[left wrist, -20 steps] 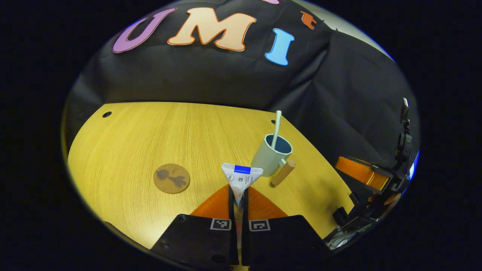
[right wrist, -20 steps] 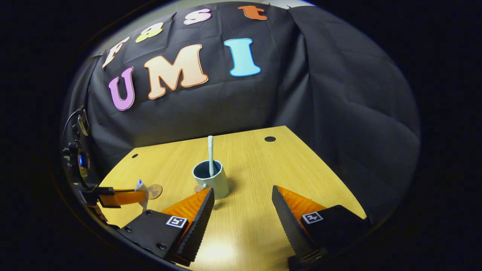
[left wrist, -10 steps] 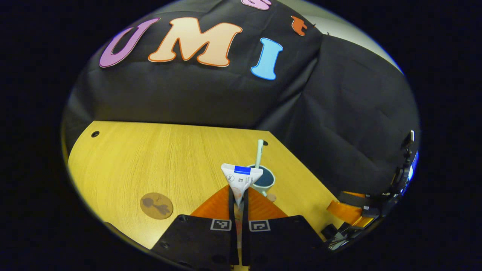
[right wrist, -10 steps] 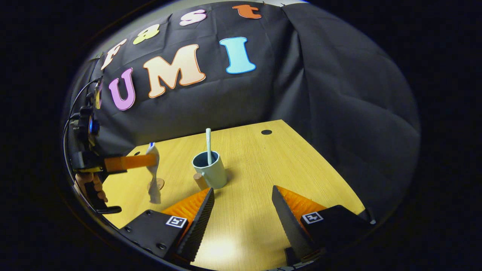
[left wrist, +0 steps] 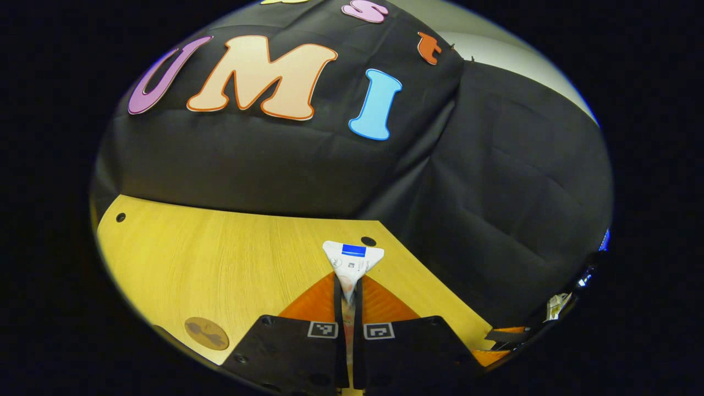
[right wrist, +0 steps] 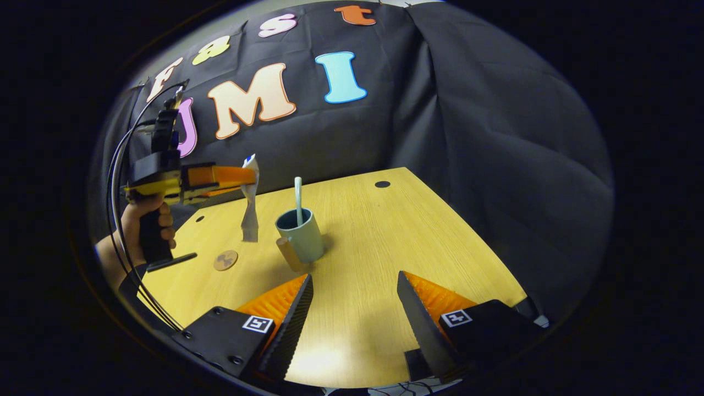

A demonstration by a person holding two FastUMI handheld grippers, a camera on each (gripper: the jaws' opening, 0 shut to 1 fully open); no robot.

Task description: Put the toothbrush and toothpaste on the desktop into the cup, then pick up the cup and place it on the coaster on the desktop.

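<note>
Toothpaste point(left wrist: 352, 261), a flat crimped white tube, hangs pinched in the left tongs point(left wrist: 346, 300) above the wood-grain surface point(right wrist: 379, 236), while the ridged right tongs point(right wrist: 355, 308) stand spread.

The left gripper view sits high above the table point(left wrist: 220, 264), facing the wall over its far edge. The right gripper view sits low at the near edge, looking across at the cup point(right wrist: 301, 235). Both share the tabletop and the coaster point(left wrist: 207, 333).
</note>
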